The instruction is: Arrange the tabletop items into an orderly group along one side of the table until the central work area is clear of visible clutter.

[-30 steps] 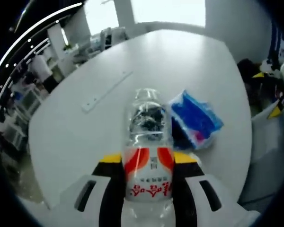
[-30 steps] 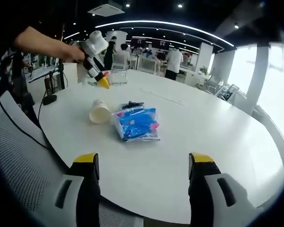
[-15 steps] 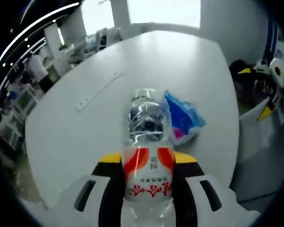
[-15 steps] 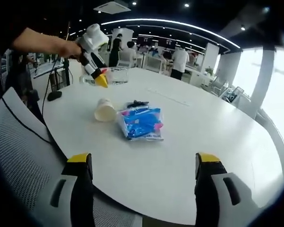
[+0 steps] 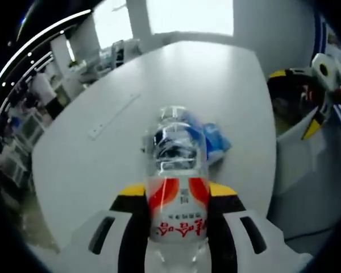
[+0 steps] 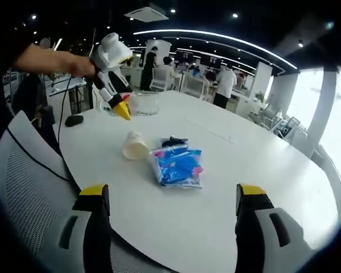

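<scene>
The left gripper (image 5: 178,213) was closed around a clear water bottle (image 5: 177,187), clamped at its red and white label with the rest of the bottle projecting forward up the middle of the left gripper view; it was held lifted above the white bench (image 5: 102,153), presumably so that it could be carried toward one edge rather than dragged through the other items. In the right gripper view the same gripper (image 6: 124,108) was seen in the upper left of the frame, in a person's hand (image 6: 79,65), with the bottle (image 6: 141,103) above the far part of the bench (image 6: 261,176). The right gripper (image 6: 173,199) was held open and empty at the bottom of its frame, low beside the near bench edge and a mesh chair back (image 6: 28,187), apparently kept ready for the next item. Near the middle of the frame lay a blue packet (image 6: 178,167), a toppled paper cup (image 6: 135,146) just to its left, and a small dark object (image 6: 174,141) touching or just beyond the packet's far edge; these were judged to be the clutter not yet grouped. The packet (image 5: 214,142) was also partly visible behind the bottle.
</scene>
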The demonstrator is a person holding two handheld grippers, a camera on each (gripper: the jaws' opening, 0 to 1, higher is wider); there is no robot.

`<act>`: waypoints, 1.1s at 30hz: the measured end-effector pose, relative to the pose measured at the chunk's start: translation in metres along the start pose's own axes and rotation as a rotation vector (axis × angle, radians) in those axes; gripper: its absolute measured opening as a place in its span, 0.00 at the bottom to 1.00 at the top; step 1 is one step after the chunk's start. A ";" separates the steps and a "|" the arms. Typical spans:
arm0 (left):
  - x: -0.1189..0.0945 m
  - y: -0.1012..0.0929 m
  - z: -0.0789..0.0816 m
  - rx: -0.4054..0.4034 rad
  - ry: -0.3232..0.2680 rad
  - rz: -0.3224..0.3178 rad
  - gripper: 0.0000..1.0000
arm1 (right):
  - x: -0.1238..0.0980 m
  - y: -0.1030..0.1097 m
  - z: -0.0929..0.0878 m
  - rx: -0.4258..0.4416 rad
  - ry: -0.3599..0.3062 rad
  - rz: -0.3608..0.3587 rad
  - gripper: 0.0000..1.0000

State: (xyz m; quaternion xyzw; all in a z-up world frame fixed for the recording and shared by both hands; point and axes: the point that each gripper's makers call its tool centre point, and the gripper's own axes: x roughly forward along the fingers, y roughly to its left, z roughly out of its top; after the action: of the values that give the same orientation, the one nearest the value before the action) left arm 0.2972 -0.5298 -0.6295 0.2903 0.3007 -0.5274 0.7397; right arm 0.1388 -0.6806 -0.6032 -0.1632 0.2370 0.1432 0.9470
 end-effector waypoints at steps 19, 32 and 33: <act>-0.005 -0.036 -0.011 0.078 0.032 -0.058 0.35 | 0.020 0.024 0.043 -0.107 -0.042 0.108 0.90; 0.002 -0.068 -0.022 0.120 0.065 -0.141 0.35 | 0.035 0.035 0.056 -0.174 -0.052 0.185 0.90; 0.002 -0.069 -0.022 0.121 0.066 -0.143 0.35 | 0.037 0.036 0.056 -0.184 -0.050 0.192 0.90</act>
State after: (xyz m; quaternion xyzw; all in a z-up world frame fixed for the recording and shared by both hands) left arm 0.2289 -0.5336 -0.6529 0.3292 0.3124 -0.5864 0.6710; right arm 0.1803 -0.6194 -0.5834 -0.2221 0.2137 0.2583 0.9156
